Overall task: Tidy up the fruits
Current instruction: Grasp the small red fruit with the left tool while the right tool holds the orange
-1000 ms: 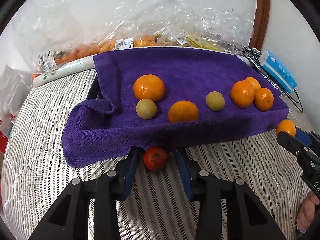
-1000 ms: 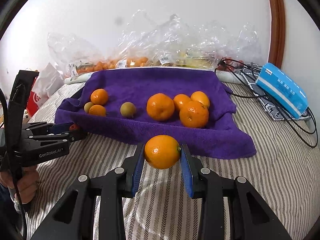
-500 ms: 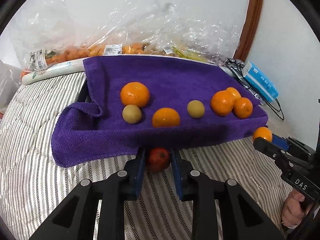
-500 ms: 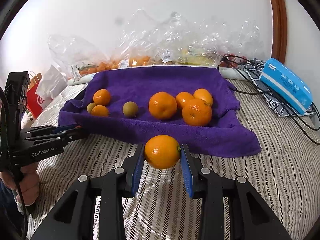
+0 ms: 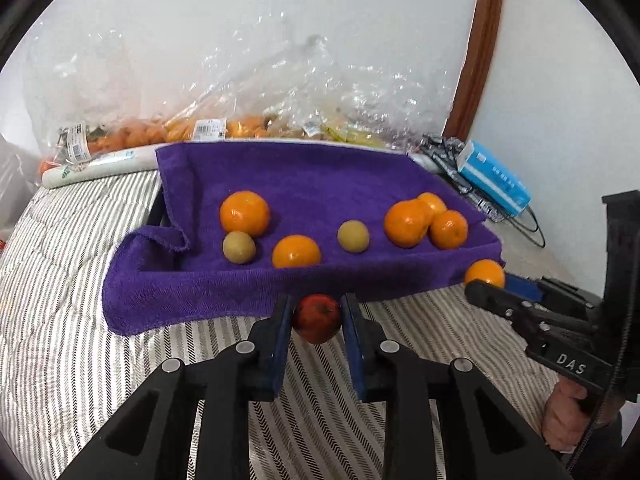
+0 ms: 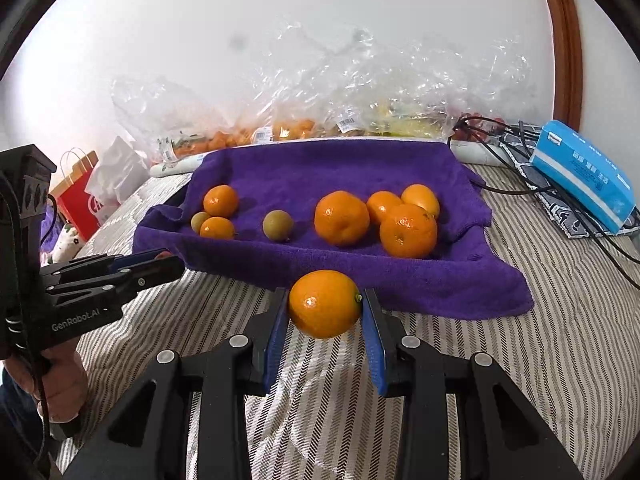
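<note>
Behind my tray a striped quilt (image 6: 560, 340) covers the bed. A blue tissue box (image 6: 582, 174) lies beside black cables (image 6: 516, 148) on my right; a red paper bag (image 6: 78, 200), perhaps a shopping bag, stands far left.

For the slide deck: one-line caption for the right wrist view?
Right gripper holds an orange just short of a purple towel carrying more fruit on a striped bed.

Your left gripper (image 5: 317, 316): black angular frame, blue finger pads (image 5: 280, 344), silver screws, white "GenRobot.AI" lettering, black cable at lower left. Your right gripper (image 6: 325, 312): same build, marked "DAS". Bare-skinned hand (image 6: 60, 384).
</note>
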`<action>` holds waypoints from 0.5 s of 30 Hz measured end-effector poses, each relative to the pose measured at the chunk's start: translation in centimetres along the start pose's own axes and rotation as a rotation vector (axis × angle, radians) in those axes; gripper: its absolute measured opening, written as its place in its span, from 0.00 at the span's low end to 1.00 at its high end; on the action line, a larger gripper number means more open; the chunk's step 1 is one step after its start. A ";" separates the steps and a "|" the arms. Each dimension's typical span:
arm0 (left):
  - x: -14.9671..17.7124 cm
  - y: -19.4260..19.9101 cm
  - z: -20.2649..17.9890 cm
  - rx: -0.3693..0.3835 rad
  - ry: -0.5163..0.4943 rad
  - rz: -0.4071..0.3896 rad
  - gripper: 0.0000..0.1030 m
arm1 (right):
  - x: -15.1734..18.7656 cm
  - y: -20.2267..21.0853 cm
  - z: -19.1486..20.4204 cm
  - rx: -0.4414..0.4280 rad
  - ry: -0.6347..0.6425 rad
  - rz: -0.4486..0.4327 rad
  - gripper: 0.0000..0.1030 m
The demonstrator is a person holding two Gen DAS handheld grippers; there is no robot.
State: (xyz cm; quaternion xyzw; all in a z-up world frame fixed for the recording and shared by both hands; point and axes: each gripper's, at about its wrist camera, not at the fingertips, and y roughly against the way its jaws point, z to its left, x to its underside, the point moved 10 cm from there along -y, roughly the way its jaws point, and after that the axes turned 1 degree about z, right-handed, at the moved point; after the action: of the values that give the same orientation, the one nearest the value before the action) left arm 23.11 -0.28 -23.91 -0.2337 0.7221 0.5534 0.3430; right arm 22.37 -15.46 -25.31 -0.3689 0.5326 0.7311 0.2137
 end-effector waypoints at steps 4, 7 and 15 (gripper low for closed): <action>-0.5 0.9 0.2 0.004 0.012 -0.030 0.23 | -0.1 0.0 -0.2 0.000 -0.021 -0.002 0.34; -0.7 1.5 0.4 0.001 0.012 -0.048 0.23 | -0.2 0.3 -0.5 0.011 -0.030 -0.017 0.34; -1.2 2.3 0.3 -0.009 0.006 -0.076 0.23 | -0.3 0.8 -1.1 0.025 -0.063 -0.025 0.34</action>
State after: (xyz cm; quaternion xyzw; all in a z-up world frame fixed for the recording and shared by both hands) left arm 22.31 0.61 -21.57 -0.2642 0.7113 0.5425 0.3606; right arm 22.32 -16.74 -24.75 -0.3498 0.5300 0.7329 0.2442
